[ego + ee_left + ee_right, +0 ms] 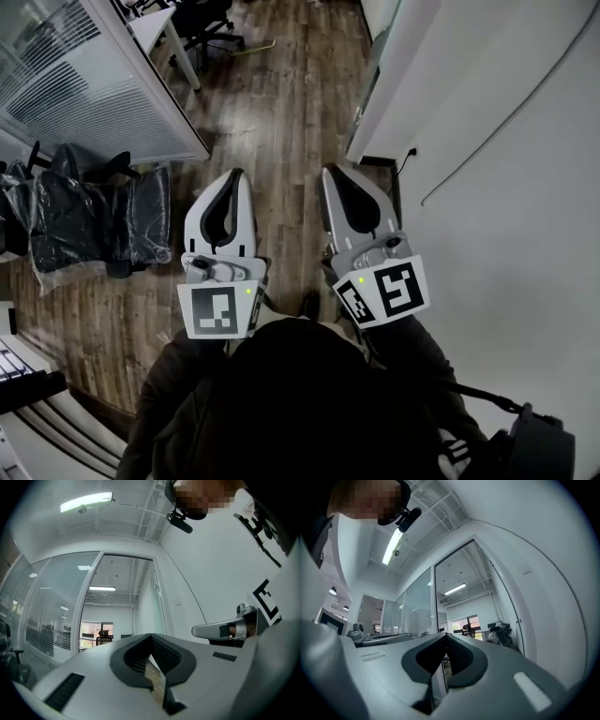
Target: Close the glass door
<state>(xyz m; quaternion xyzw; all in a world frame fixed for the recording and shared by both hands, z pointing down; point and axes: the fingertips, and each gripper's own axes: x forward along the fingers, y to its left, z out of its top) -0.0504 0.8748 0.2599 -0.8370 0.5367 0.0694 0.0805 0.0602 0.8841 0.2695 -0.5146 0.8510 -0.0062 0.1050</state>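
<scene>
While both tongs were held out in front of the person's body, well short of the doorway, the closing itself looked not yet begun. The left gripper [237,174] and the right gripper [330,172] each had its jaws pressed together with nothing between them, and both pointed slightly upward over the wooden floor [281,103]. The glass door [373,73] appeared to stand open ahead and to the right, its leaf swung back close to the end of the white wall [506,206]. No handle on it could be made out from there. The main risk seemed to lie in how contact would be made. Closed, hard tips pushed against smooth glass could skid off and leave the leaf where it was. Because the leaf lay so near the wall, working a tip behind its edge could scrape the wall or jam there. A pull that was too strong could send the door swinging fast and bang it against its frame. The fixed glass partition [94,84] on the left looked much like the door, so reaching for the wrong pane was possible. The dark cable [403,167] at the foot of the wall, near the walking line, could catch a foot on the approach.
</scene>
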